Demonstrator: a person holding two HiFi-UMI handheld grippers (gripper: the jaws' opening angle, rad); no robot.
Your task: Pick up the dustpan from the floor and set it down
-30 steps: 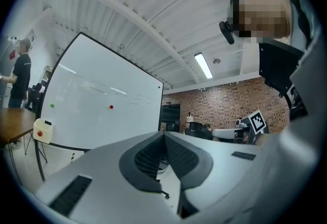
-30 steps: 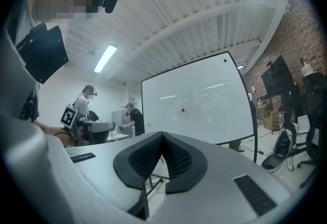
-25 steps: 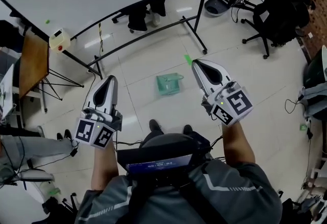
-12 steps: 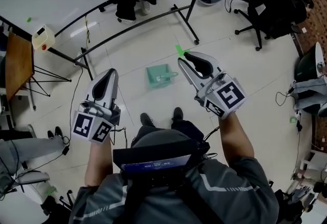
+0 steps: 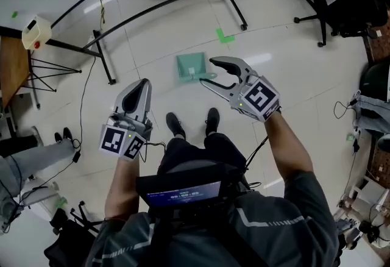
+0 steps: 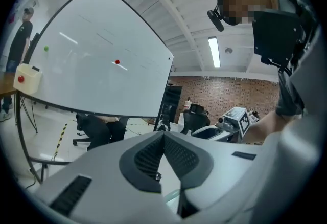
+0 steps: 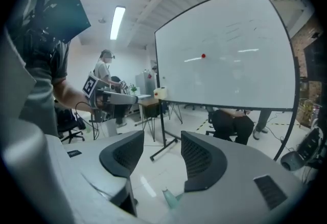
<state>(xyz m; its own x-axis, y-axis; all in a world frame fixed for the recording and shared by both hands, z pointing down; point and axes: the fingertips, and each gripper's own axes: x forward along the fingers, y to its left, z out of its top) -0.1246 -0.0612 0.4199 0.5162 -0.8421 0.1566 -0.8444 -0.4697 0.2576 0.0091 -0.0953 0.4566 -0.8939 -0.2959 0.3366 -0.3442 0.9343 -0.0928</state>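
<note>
my left gripper (image 5: pixel 144 84) hung at 7 o'clock from the dustpan (image 5: pixel 190 66), jaws pressed together on nothing. the dustpan lay flat on the floor (image 5: pixel 292 83), at 12 o'clock from my shoes (image 5: pixel 175 125). my right gripper (image 5: pixel 208 72), just beside it at 3 o'clock, had just been opening, nothing between its jaws. i judged the pan light, stiff, slick plastic, best pinched by a thin wall or the handle.

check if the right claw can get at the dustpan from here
Probably yes. The right claw has just been opening, with nothing between its jaws, and it points at the dustpan close ahead, with nothing in the way. It likely has to drop lower first.
</note>
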